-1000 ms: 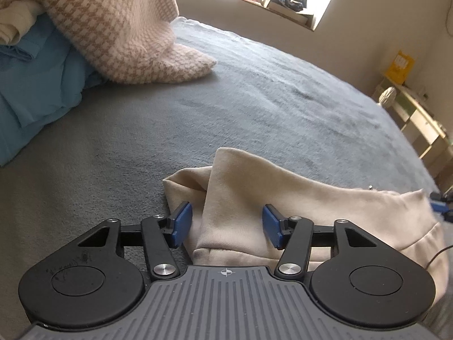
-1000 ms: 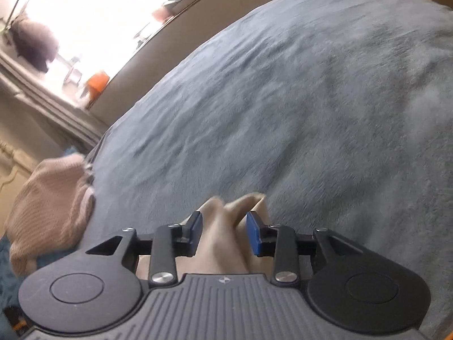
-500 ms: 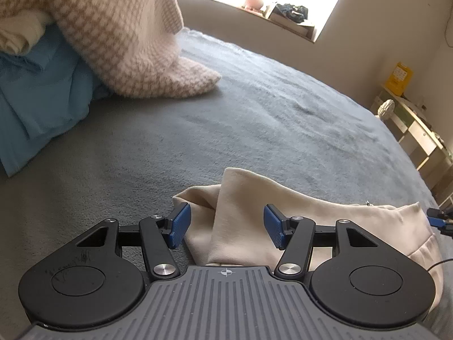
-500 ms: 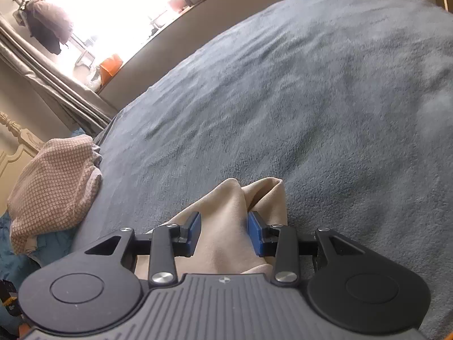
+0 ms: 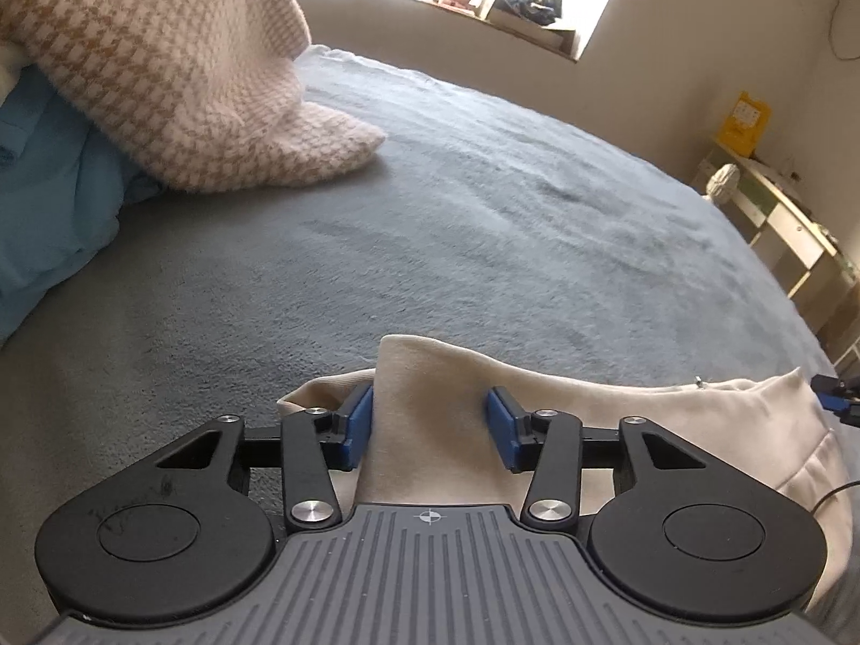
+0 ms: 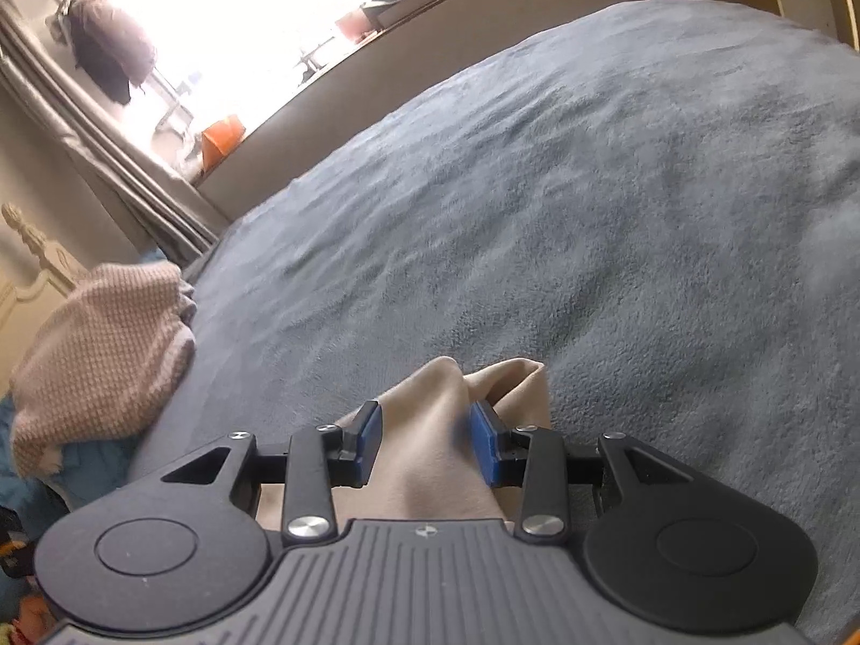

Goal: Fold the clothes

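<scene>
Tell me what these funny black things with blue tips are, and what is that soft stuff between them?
Those are two claws, and a person holds one in each hand. Each claw has a camera on it looking forward, so one picture comes from the left claw and the other from the right claw. Between the blue tips of both is a cream garment, bunched up, which the person is folding. I cannot tell how tightly it is pinched. It lies on a grey blanket on a bed. Further back is a pink checked knit resting on blue cloth.
</scene>
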Demonstrator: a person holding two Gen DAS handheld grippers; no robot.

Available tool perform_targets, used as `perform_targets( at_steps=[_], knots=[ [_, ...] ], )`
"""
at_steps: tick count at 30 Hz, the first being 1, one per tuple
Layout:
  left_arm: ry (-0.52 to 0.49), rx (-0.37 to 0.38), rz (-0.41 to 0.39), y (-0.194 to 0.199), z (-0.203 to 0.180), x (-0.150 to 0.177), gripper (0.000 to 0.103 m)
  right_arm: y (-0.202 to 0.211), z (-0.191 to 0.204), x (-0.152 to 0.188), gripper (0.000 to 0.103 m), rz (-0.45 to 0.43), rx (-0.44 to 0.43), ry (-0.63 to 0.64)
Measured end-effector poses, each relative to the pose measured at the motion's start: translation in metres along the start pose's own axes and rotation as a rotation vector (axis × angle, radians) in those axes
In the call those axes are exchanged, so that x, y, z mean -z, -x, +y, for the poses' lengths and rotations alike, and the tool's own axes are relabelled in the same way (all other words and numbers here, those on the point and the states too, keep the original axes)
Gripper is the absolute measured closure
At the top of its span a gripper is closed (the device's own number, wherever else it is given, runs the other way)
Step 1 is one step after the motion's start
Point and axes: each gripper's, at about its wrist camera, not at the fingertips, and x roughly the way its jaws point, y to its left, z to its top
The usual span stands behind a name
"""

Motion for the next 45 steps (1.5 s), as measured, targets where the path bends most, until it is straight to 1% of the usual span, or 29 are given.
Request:
perform_targets(
  at_steps=[2, 3, 5, 6, 7, 9, 12, 14, 18, 24, 27, 30, 37, 40, 45],
  knots=[
    [-0.010, -0.014, -0.010, 0.000, -0.002, 0.001, 0.064, -0.004, 0.001, 0.000, 0.064, 0.004, 0.001, 0.013],
    [-0.017, -0.021, -0.015, 0.000, -0.003, 0.002, 0.068, -0.005, 0.001, 0.001, 0.066, 0.004, 0.009, 0.026],
    [-0.028, -0.036, -0.027, 0.001, -0.005, 0.003, 0.073, -0.008, 0.003, 0.002, 0.076, 0.006, 0.029, 0.054],
    [-0.032, -0.043, -0.034, 0.002, -0.006, 0.004, 0.076, -0.009, 0.004, 0.003, 0.092, 0.007, 0.038, 0.068],
    [-0.034, -0.048, -0.039, 0.002, -0.006, 0.004, 0.078, -0.010, 0.005, 0.004, 0.096, 0.008, 0.048, 0.083],
    [-0.028, -0.052, -0.044, 0.003, -0.005, 0.004, 0.083, -0.008, 0.007, 0.002, 0.098, -0.012, 0.034, 0.092],
    [-0.018, -0.057, -0.051, 0.005, -0.003, 0.003, 0.087, -0.004, 0.011, -0.001, 0.099, -0.044, 0.009, 0.102],
    [-0.012, -0.060, -0.056, 0.006, -0.002, 0.002, 0.089, -0.001, 0.014, -0.003, 0.099, -0.065, -0.007, 0.109],
    [-0.004, -0.068, -0.065, 0.010, 0.000, 0.001, 0.093, -0.005, 0.015, -0.005, 0.099, -0.073, -0.021, 0.093],
    [-0.002, -0.085, -0.078, 0.016, 0.003, 0.000, 0.095, -0.008, 0.022, -0.011, 0.099, -0.094, -0.054, 0.094],
    [0.018, -0.096, -0.091, 0.022, 0.007, 0.001, 0.096, -0.006, 0.024, -0.014, 0.099, -0.110, -0.074, 0.090],
    [0.027, -0.090, -0.092, 0.023, 0.009, 0.001, 0.096, -0.004, 0.026, -0.015, 0.099, -0.123, -0.089, 0.082],
    [0.001, -0.065, -0.099, 0.011, 0.003, -0.005, 0.097, -0.002, 0.001, -0.002, 0.099, -0.117, -0.023, -0.005],
    [-0.003, -0.063, -0.106, 0.009, 0.002, -0.005, 0.097, 0.000, -0.001, 0.000, 0.099, -0.124, -0.017, -0.007],
    [-0.010, -0.061, -0.107, 0.003, 0.004, -0.002, 0.096, -0.007, -0.009, 0.007, 0.098, -0.113, 0.010, -0.038]
  ],
)
